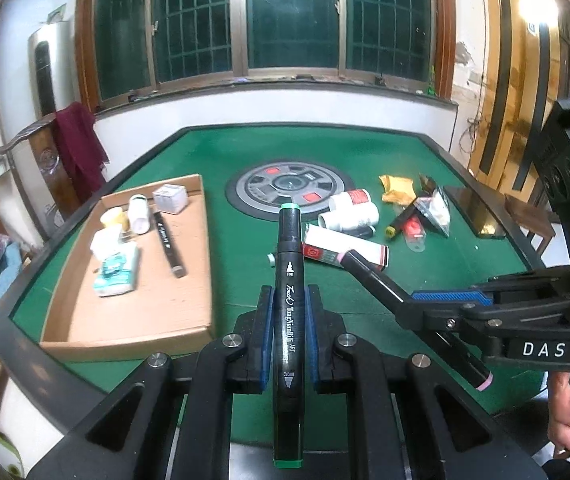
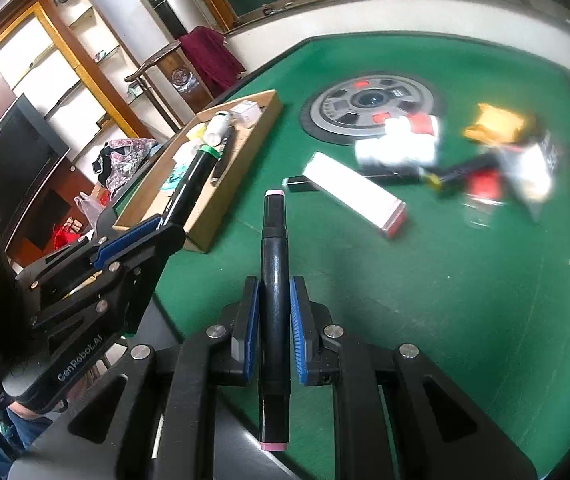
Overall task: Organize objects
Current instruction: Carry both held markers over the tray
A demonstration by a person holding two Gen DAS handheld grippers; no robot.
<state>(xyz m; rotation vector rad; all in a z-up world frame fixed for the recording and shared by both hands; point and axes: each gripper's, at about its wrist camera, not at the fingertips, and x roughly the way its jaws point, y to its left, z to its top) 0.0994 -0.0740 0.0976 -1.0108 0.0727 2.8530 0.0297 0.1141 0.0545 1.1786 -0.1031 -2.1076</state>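
My left gripper (image 1: pixel 289 300) is shut on a black marker with green ends (image 1: pixel 288 320), held lengthwise above the near edge of the green table (image 1: pixel 425 160). My right gripper (image 2: pixel 273 292) is shut on a black marker with pink ends (image 2: pixel 273 304); it also shows in the left wrist view (image 1: pixel 417 304), to the right of my left gripper. The left gripper and its green-ended marker (image 2: pixel 193 184) show at the left of the right wrist view. A cardboard tray (image 1: pixel 153 320) at the left holds another black marker (image 1: pixel 169 244), white bottles and small packets.
Loose items lie right of the table's round centre panel (image 1: pixel 289 188): white bottles (image 1: pixel 351 212), a long white box (image 1: pixel 345 248), a yellow-capped marker (image 1: pixel 401 220), gold wrappers (image 1: pixel 395 188), a clear packet. A dark box (image 1: pixel 473 208) sits at the right edge. A chair with a red cloth (image 1: pixel 79 148) stands behind the tray.
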